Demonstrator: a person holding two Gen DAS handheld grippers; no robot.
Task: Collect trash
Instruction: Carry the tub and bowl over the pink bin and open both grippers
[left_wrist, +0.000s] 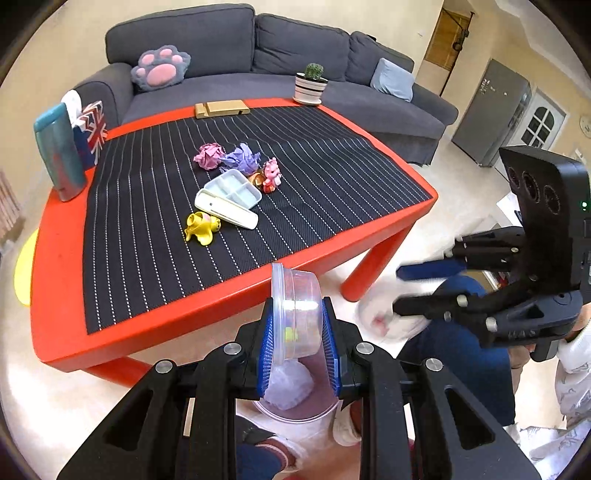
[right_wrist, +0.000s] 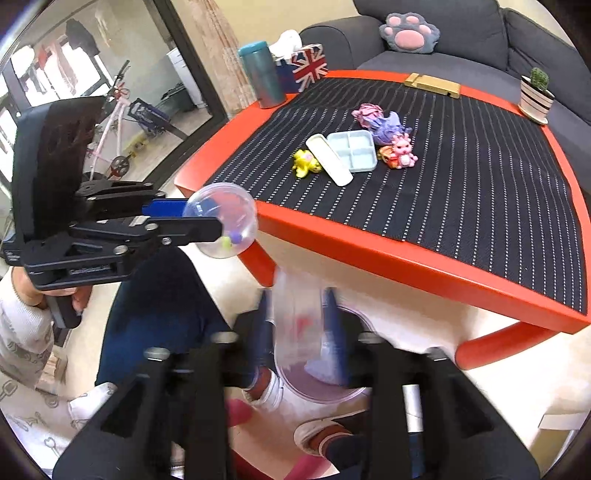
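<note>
Below the table edge, a clear round plastic container (left_wrist: 297, 314) is clamped sideways between the blue pads of the left gripper (left_wrist: 297, 347), above a translucent round bin (left_wrist: 295, 402) on the floor. A second clear plastic piece, blurred (right_wrist: 299, 325), is seen between the fingers of the right gripper (right_wrist: 295, 325); whether it is gripped cannot be told. Crumpled pink paper (left_wrist: 209, 156) and crumpled purple paper (left_wrist: 242, 158) are left on the red table (left_wrist: 55, 258) with the striped black mat (left_wrist: 147, 229).

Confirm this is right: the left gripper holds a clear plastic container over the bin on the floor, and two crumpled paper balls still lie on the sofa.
Wrong in one respect: the left wrist view shows the pink paper ball and purple paper ball on the table's striped mat, not the sofa. The left gripper does hold the clear container over the bin.
</note>
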